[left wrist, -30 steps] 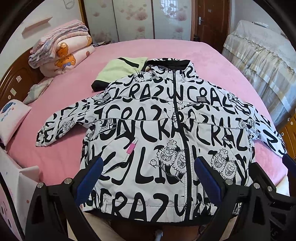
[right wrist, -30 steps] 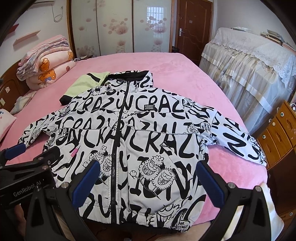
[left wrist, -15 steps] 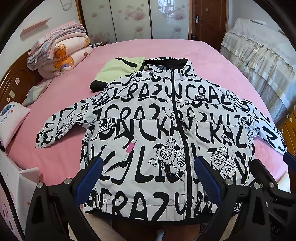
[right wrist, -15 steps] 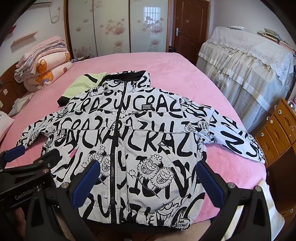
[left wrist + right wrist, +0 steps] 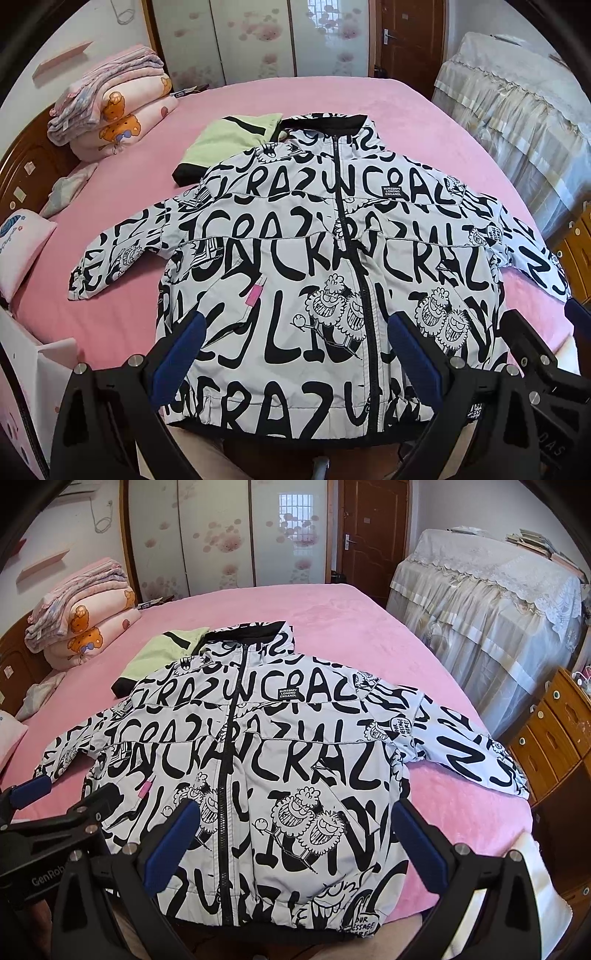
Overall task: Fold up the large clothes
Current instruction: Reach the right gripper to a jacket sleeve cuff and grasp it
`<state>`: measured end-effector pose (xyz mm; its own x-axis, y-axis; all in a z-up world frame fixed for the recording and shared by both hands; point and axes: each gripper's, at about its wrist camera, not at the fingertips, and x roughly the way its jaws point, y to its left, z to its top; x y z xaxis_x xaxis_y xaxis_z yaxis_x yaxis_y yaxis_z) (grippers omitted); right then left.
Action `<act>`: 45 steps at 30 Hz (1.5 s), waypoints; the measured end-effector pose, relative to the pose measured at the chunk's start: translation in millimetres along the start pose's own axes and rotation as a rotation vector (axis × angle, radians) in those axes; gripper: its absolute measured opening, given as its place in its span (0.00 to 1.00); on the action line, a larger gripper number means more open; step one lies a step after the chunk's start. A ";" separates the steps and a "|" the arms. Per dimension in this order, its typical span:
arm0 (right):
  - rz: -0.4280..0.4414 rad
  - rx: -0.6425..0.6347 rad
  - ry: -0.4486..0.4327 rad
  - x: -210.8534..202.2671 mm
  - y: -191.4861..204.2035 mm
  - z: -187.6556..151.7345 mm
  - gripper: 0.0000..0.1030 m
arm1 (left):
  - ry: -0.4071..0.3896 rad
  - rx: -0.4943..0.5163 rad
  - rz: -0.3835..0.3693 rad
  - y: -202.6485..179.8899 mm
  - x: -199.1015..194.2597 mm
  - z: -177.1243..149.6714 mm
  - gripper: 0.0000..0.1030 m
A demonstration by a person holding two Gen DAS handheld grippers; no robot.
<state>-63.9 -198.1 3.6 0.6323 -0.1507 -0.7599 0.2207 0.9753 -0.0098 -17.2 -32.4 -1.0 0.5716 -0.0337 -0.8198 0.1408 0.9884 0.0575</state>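
A white jacket (image 5: 295, 258) (image 5: 280, 760) with black lettering and cartoon figures lies face up and zipped on the pink bed (image 5: 229, 99) (image 5: 325, 605), both sleeves spread out sideways. Its hem hangs at the bed's near edge. My left gripper (image 5: 295, 354) hovers open over the lower front of the jacket, holding nothing. My right gripper (image 5: 295, 838) also stands open above the hem, to the right of the zip. The left gripper's body (image 5: 48, 823) shows at the left edge of the right wrist view.
A folded light-green garment (image 5: 229, 140) lies behind the jacket's left shoulder. Stacked pink quilts (image 5: 110, 110) sit at the headboard, a pillow (image 5: 22, 240) at the left. A cloth-draped piece of furniture (image 5: 491, 602) and a wooden drawer unit (image 5: 554, 731) stand right of the bed.
Both views drift slightly; the grippers stay open above the hem and the jacket has not moved.
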 end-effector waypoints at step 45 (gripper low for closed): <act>-0.061 0.340 -0.246 -13.3 -228.7 73.5 1.00 | -0.335 0.222 -0.231 -172.1 5.4 129.3 0.95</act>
<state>-68.1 -431.1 63.8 0.7602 -0.2804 -0.5860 0.4693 0.8608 0.1970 66.2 -221.9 58.3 0.7295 -0.3319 -0.5981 0.4440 0.8949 0.0449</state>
